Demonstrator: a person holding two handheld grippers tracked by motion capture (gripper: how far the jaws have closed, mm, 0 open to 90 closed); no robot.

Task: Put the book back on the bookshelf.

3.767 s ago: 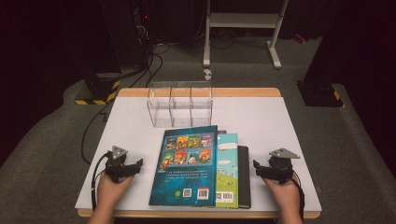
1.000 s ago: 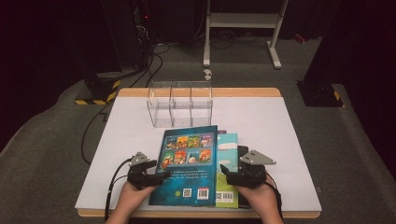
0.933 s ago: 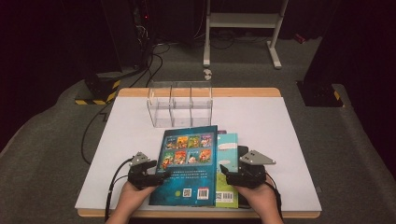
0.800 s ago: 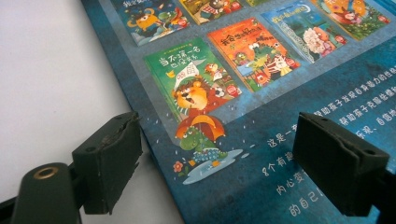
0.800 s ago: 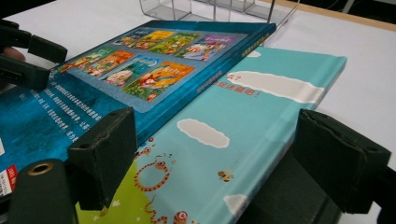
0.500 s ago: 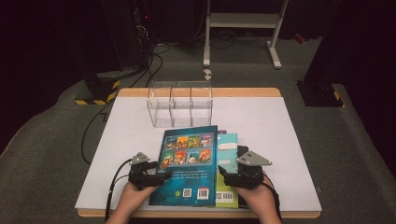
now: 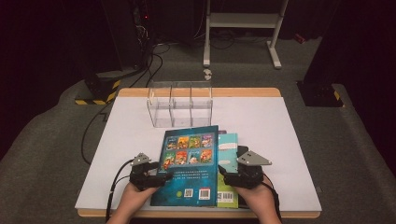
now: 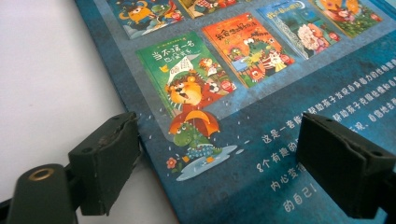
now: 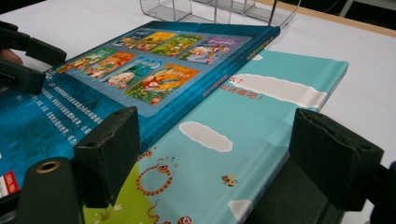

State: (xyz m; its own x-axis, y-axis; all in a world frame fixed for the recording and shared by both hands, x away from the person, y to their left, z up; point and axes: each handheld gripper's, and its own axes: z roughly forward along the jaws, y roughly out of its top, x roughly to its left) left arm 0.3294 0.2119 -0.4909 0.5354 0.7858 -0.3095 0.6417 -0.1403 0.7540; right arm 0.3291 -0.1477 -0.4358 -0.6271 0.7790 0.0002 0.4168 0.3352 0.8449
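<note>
Flanking three stacked books [image 7: 189, 170] (top one blue): two grippers, jaws apart.

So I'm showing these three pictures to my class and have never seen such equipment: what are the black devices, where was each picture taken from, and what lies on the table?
A person sits at the white table with a hand-held black gripper in each hand: the left gripper and the right gripper. Each has two black fingers and carries its own small camera.

The high view looks down from above the person's side. The other two pictures come from the grippers' own cameras, looking along their fingers.

On the table lies a stack of books: a dark blue picture book on top, a light turquoise book beneath it, and a dark one at the bottom. Behind them stands a clear plastic divided organiser.

Both grippers are open, one at each side of the stack; nothing is held yet.
</note>
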